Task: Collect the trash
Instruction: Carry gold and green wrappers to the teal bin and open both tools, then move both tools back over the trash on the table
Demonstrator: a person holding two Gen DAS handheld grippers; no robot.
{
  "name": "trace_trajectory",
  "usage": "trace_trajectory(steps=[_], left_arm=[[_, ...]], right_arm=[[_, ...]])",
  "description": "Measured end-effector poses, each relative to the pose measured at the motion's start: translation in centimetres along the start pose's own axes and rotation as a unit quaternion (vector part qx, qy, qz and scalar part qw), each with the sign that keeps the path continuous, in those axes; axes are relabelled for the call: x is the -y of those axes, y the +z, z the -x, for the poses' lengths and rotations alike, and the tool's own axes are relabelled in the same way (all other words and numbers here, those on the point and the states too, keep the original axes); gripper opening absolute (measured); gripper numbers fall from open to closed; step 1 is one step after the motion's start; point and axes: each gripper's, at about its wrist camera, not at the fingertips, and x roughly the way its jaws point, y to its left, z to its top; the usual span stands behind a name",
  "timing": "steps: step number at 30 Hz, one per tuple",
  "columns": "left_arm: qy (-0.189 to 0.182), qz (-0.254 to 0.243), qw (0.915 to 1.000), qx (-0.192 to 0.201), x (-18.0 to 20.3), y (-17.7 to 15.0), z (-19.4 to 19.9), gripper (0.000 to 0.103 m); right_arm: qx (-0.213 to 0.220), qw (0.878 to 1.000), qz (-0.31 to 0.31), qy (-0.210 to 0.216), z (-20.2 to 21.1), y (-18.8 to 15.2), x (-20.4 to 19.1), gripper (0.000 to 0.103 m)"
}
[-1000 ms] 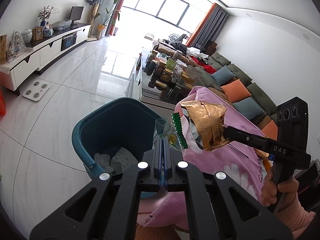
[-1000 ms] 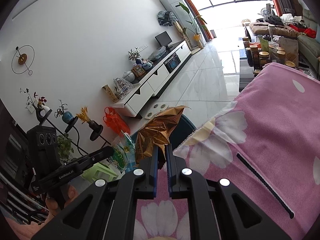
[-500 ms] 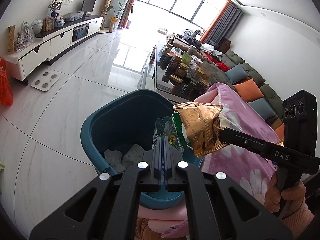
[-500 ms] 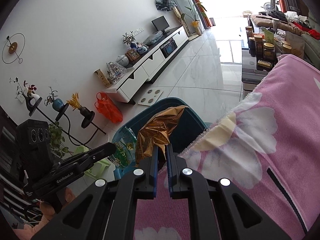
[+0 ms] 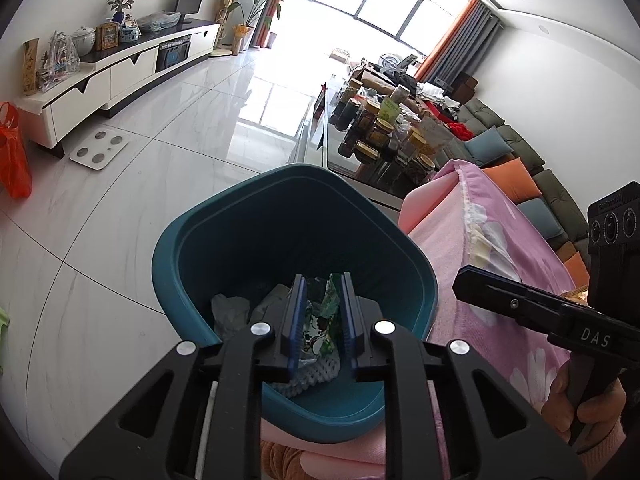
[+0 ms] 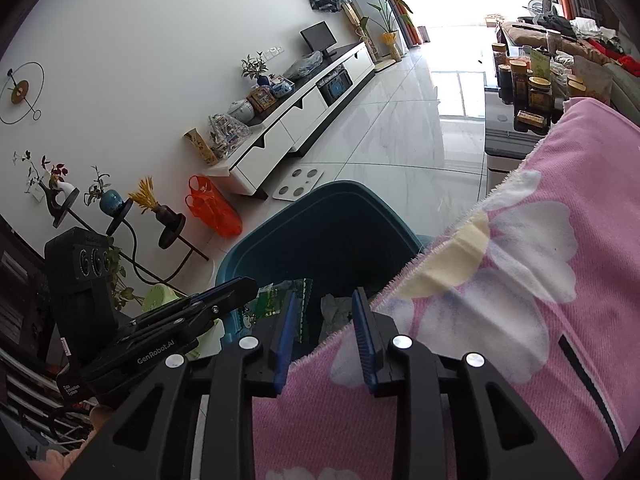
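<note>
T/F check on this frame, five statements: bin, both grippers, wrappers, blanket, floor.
1. The teal bin already holds crumpled trash. True.
2. The right gripper grips a gold foil bag. False: its jaws have just been opening and nothing sits between them.
3. A green wrapper sits between the left gripper's parted jaws, above the bin. True; the jaws have just been opening.
4. The pink flowered blanket lies inside the bin. False: it lies beside the bin, under the right gripper.
5. The orange plastic bag hangs from the left gripper. False: it sits on the floor by the white TV cabinet.
</note>
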Motion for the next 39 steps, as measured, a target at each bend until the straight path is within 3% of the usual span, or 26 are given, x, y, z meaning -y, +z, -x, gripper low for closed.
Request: trace_trajectory(steps=[9,14,18,29,39], left_arm=[[-0.008,-0.003,0.9998,0.016,0.3,-0.3,0.7,0.024],[-0.026,-0.041,0.9977,0.046,3.2,-0.8,3.1,0.032],[-0.060,-0.084,0.9930,0.058,6.6,-1.6,4.9,0.037],[-0.173,-0.194,0.9655,0.013,19.5,-5.9,4.0,0.039],[-0.220,-0.278,0.9346,-0.029,29.9,-10.0,1.2,0.045]], right_arm=[[0.019,1.000,0.002,0.006,2.6,-0.8,0.6,0.028],[0.049,0.999,0.018,0.005,6.0,-2.0,0.4,0.029],[0.080,0.996,0.027,-0.004,9.5,-3.4,0.8,0.036],[0.164,0.983,-0.018,-0.076,19.5,-8.7,5.6,0.036],[0.206,0.961,-0.101,-0.155,26.1,-14.3,11.7,0.036]])
